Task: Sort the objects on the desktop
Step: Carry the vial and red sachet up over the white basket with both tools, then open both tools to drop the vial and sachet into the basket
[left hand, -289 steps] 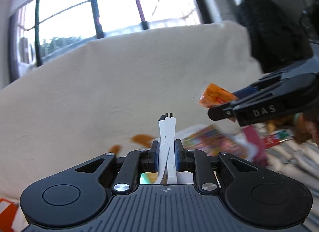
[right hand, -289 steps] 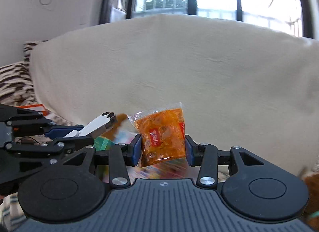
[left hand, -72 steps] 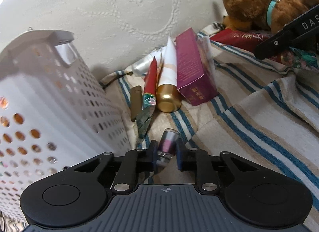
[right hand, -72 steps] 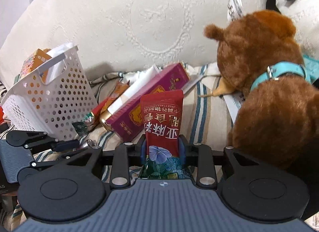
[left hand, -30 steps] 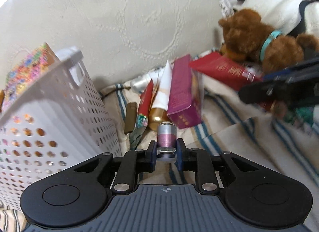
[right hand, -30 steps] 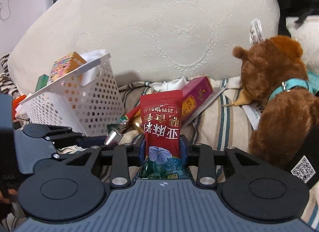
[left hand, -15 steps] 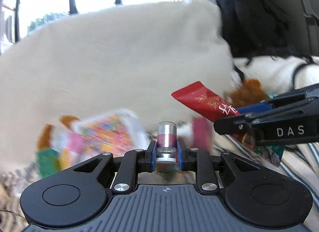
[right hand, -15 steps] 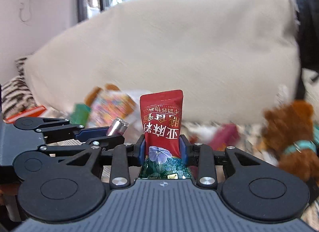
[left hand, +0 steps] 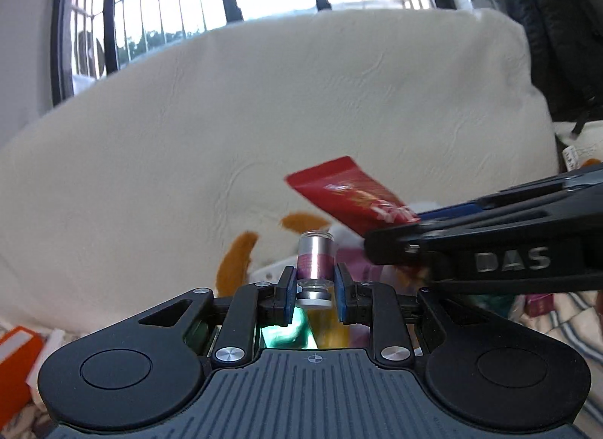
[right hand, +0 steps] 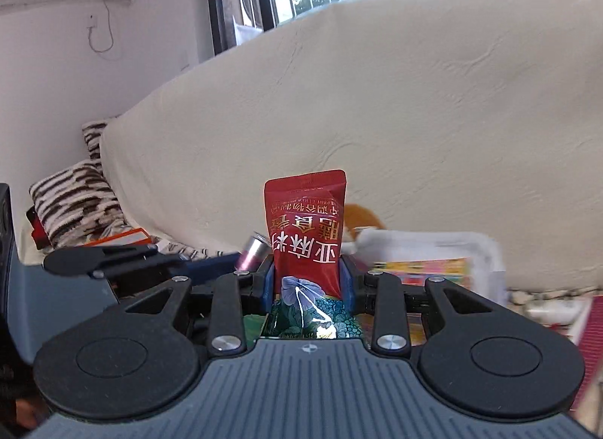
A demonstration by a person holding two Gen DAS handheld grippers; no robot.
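Left claw point(left hand: 316, 288): I am clenching it on the vial point(left hand: 316, 266), pads pressing the sides of its lower half, silver cap pointing away from me.
Right claw point(right hand: 307, 286): I am clamping it on the red sachet point(right hand: 306, 235), gripping low on its body so most of it is standing free above the jaws.
Vial position: it is sitting upright between the left jaws, dead centre, at 12 o'clock from the left camera; from the right camera it is peeking out at 10 o'clock of the sachet, just beside it.
Sachet position: centred in the right claw at 12 o'clock; in the left view it is crossing in from 2 o'clock, above and to the right of the vial.
Basket point(right hand: 433, 246): blurred, lying beyond the right claw at about 1 o'clock, with colourful packets inside; I judge this is where both items are heading.
Risk, slip: the vial is smooth and round and I am holding it only on a narrow band, so a quick swing could be rolling it out of the pads.
Risk, clash: the two claws are travelling very near each other, so the sachet could be knocking the vial's cap.
Risk, drop: the picture is smeared, so I am judging the basket rim poorly and could be releasing short of it.
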